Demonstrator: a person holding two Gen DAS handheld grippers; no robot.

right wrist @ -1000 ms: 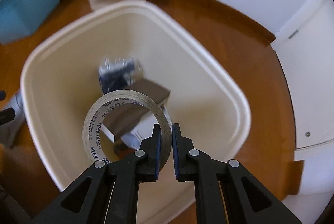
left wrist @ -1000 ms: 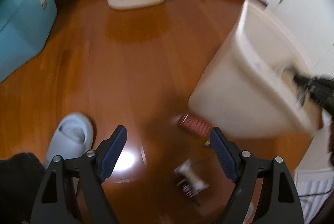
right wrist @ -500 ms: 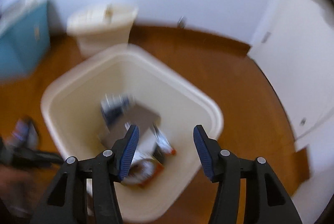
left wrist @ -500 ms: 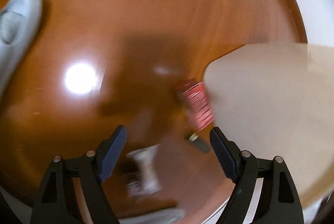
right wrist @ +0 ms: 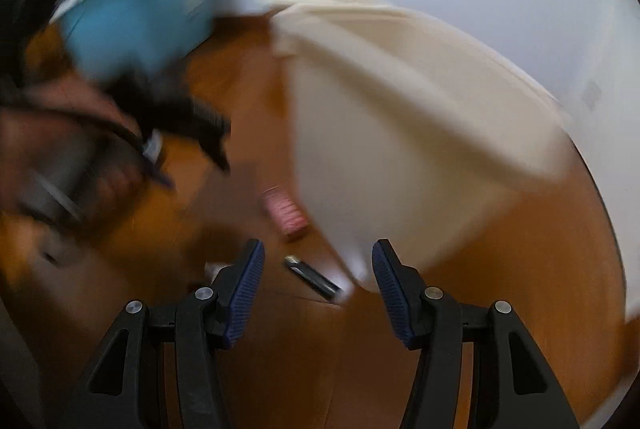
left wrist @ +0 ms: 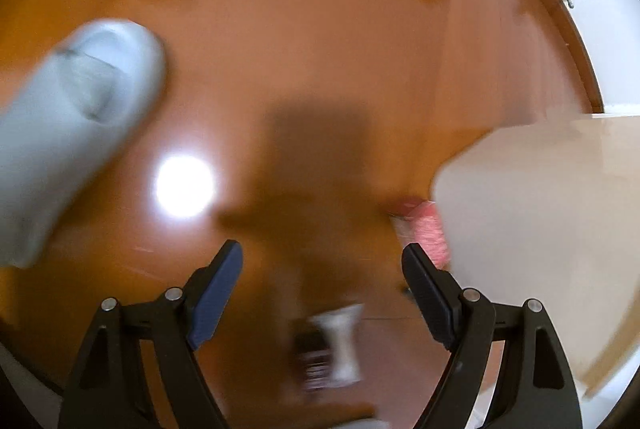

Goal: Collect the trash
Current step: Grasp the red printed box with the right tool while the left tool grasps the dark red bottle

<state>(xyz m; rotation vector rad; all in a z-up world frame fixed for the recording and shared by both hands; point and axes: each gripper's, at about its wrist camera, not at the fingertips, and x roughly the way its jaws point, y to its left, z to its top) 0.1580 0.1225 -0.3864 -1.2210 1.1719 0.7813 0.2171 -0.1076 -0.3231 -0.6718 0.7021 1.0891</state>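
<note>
Both the left claw [left wrist: 322, 265] and right claw [right wrist: 318, 265] gaped empty, while a red packet [right wrist: 285, 215], dark pen [right wrist: 314, 277] and crumpled wrapper [left wrist: 334, 345] lay uncollected on the floor [left wrist: 280, 49] beside the cream bin [right wrist: 380, 157].

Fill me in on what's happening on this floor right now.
A person with a claw in each hand is collecting trash into a cream bin on the wooden floor. Both the left claw and the right claw are open and empty. Loose on the floor beside the bin lie a pink-red packet, a small dark stick-like item and a blurry white-and-dark wrapper. Both views are motion-blurred.
</note>
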